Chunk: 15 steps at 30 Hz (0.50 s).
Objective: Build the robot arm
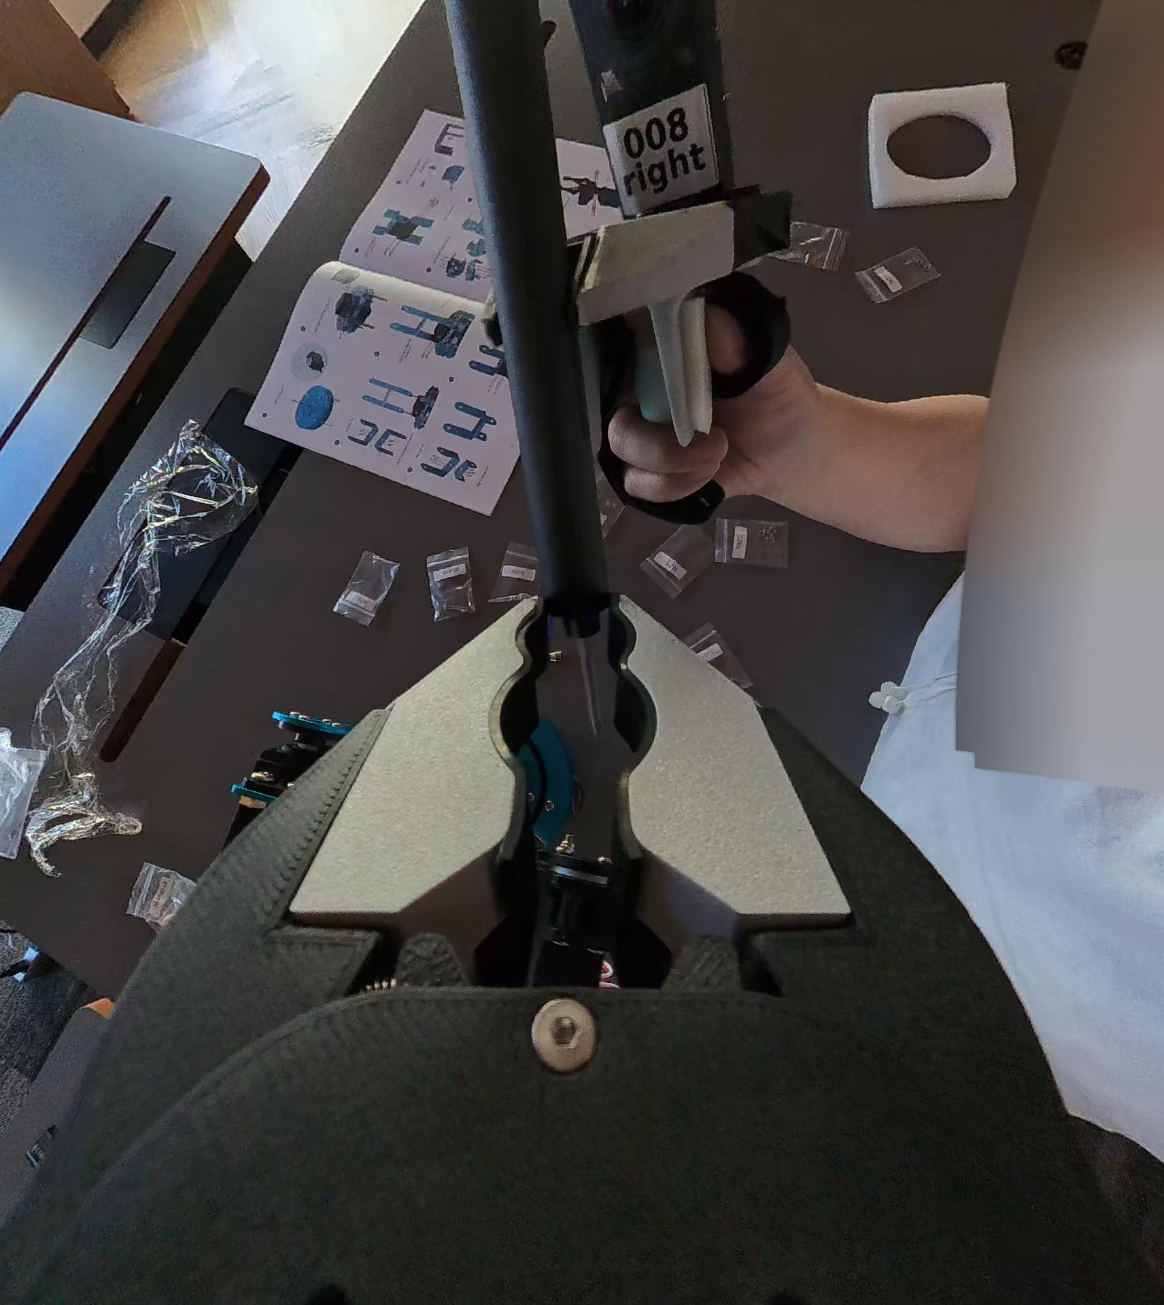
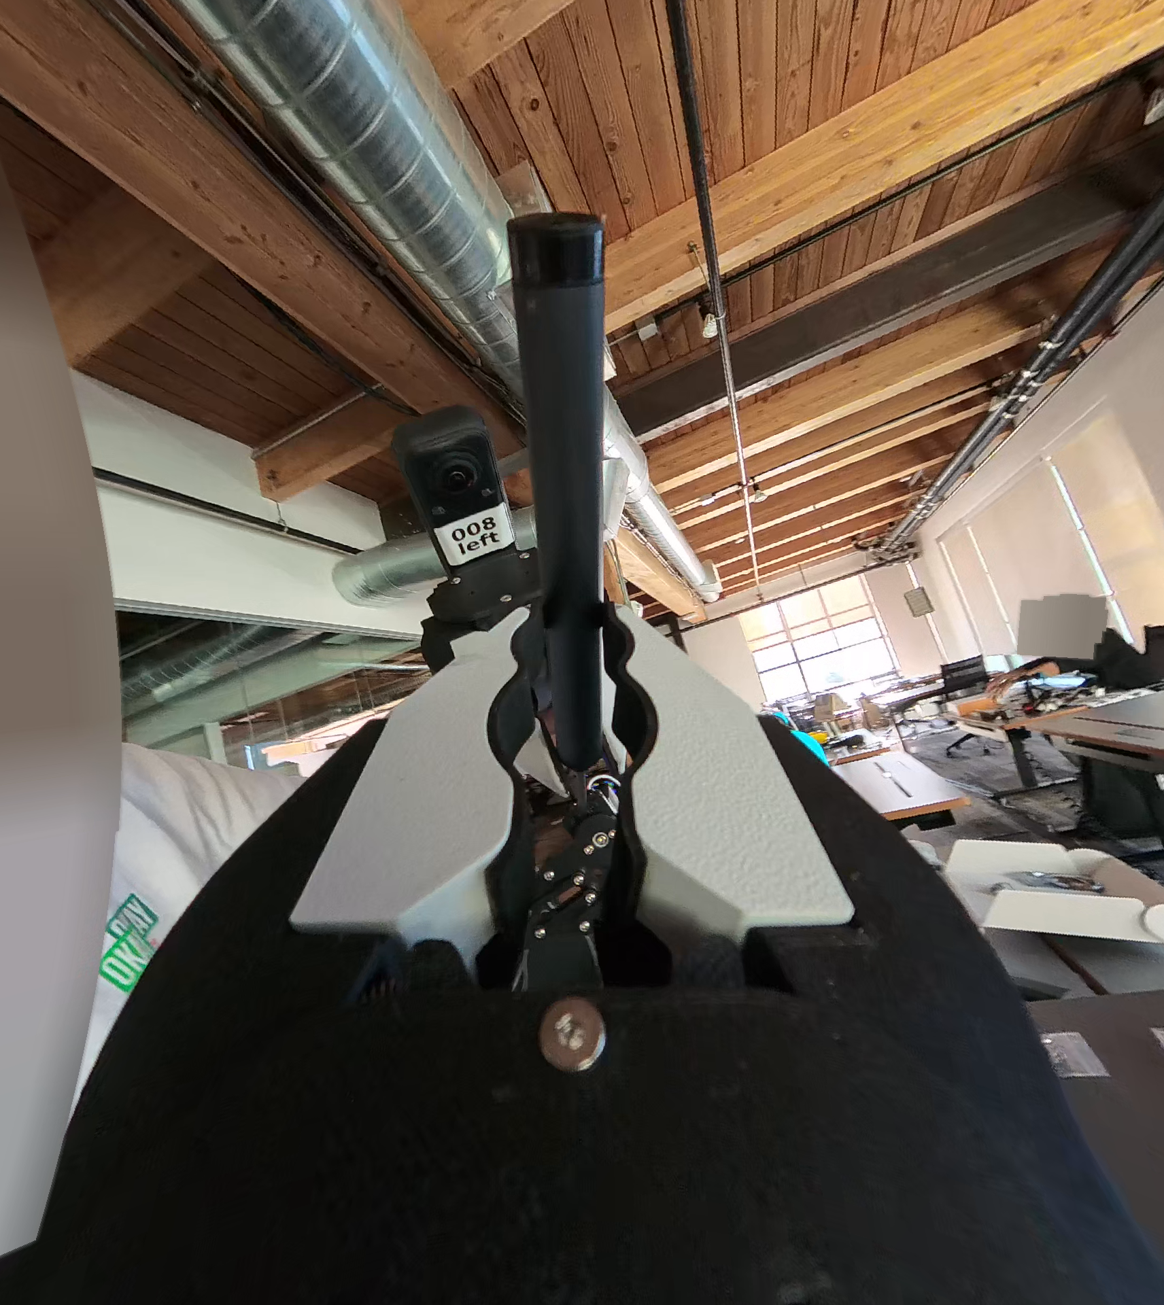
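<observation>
My right gripper [image 2: 568, 625] is shut on the long black handle of a screwdriver [image 2: 561, 459] and points up toward the ceiling. In the left wrist view the handle [image 1: 530, 296] comes down from the right gripper [image 1: 636, 261], and its thin shaft [image 1: 590, 678] reaches between my left gripper's [image 1: 575, 611] fingertips. The left gripper is shut on a black assembly with blue metal parts [image 1: 547, 777], held above the dark table [image 1: 353, 551]. The assembly's black screwed links [image 2: 575, 883] show between the right fingers. The contact point of the shaft tip is hidden.
An open instruction booklet [image 1: 409, 353], several small plastic bags [image 1: 448, 582], crumpled clear wrap [image 1: 162, 565] and a white foam square with a hole [image 1: 939, 145] lie on the table. A person's hand [image 1: 706, 438] holds the right gripper. A white open box [image 2: 1059, 897] lies to the right. The grippers' ends are close to 7 centimeters from one another.
</observation>
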### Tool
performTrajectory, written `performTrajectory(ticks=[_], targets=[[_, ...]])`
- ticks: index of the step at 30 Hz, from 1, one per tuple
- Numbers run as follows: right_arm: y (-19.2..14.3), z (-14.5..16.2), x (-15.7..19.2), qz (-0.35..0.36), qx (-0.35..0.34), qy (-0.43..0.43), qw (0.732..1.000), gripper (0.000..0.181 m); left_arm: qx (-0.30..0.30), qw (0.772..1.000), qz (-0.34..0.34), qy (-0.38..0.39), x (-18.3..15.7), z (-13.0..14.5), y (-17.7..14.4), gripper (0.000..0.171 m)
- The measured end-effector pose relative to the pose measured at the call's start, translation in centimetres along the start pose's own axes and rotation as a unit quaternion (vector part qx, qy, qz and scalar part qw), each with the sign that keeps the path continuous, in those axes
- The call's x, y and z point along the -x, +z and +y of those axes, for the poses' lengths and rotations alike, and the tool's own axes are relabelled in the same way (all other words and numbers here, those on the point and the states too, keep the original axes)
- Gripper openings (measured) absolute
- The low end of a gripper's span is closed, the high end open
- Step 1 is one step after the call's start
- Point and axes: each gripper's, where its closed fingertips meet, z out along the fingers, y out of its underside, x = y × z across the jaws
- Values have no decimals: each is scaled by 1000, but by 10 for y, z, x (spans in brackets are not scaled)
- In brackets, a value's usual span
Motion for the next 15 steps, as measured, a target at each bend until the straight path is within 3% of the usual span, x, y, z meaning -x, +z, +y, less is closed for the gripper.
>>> performTrajectory(ticks=[7, 15], targets=[[2, 3, 10, 10, 19, -71, 997, 14, 26, 999, -8, 27, -1, 3, 1, 15], [-13, 19, -2, 50, 14, -45, 998, 14, 137, 986, 20, 92, 2, 22, 9, 16]])
